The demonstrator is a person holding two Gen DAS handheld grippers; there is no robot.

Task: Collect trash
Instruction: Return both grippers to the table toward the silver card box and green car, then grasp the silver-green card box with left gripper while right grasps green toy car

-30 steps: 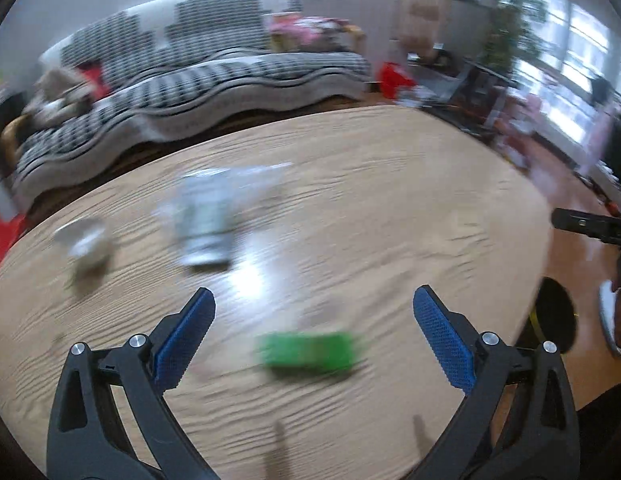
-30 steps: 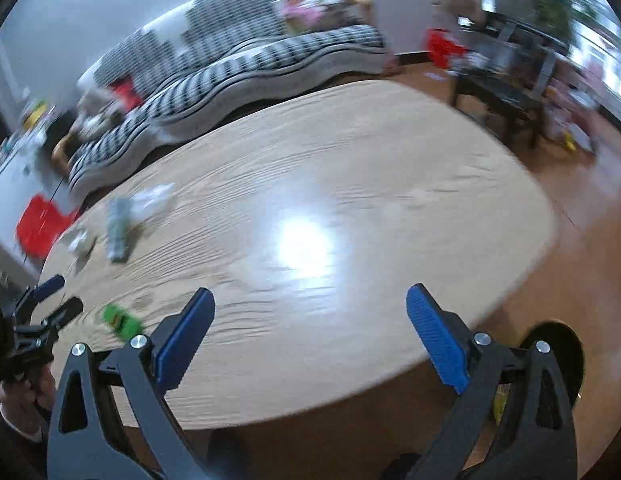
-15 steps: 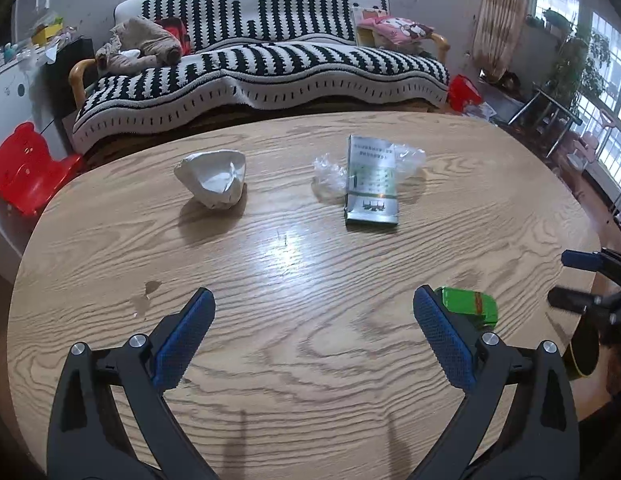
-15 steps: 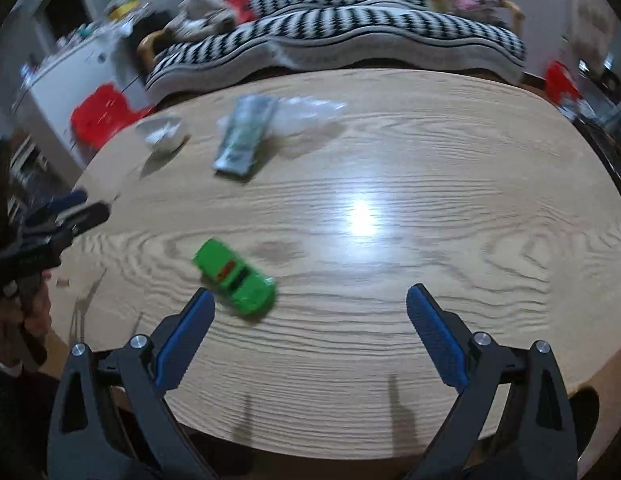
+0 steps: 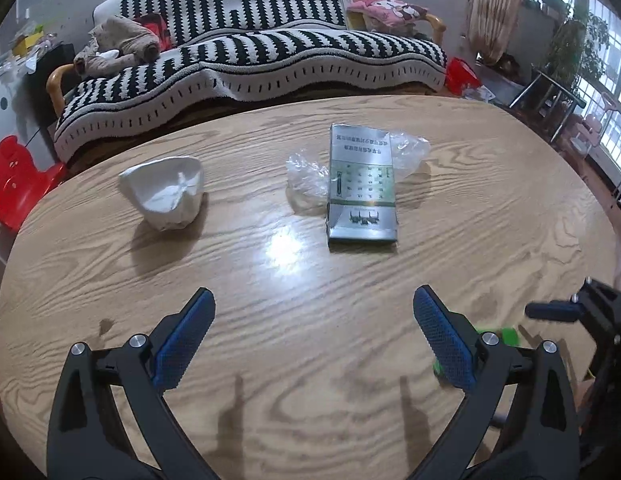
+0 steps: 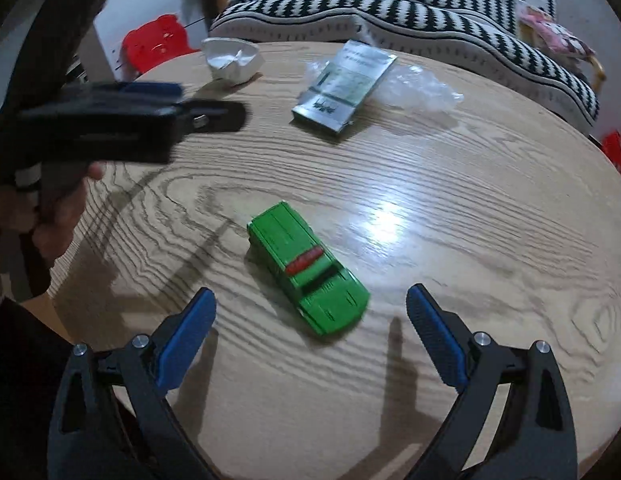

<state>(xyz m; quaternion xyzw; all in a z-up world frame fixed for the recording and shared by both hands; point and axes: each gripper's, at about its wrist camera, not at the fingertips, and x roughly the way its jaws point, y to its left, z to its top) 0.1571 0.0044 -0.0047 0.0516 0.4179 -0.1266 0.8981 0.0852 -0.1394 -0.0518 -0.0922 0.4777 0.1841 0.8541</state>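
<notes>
Right wrist view: green toy car (image 6: 308, 271) now nearer the open right gripper (image 6: 310, 322).

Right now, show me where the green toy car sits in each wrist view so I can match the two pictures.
Left wrist view: the green toy car is low at the right, mostly hidden behind that gripper's right finger, only slivers showing.
Right wrist view: the green toy car lies near the centre, in full view on the table, ahead of the open right gripper.
Shared landmark: the silver-green packet, farther across the table in both.
</notes>
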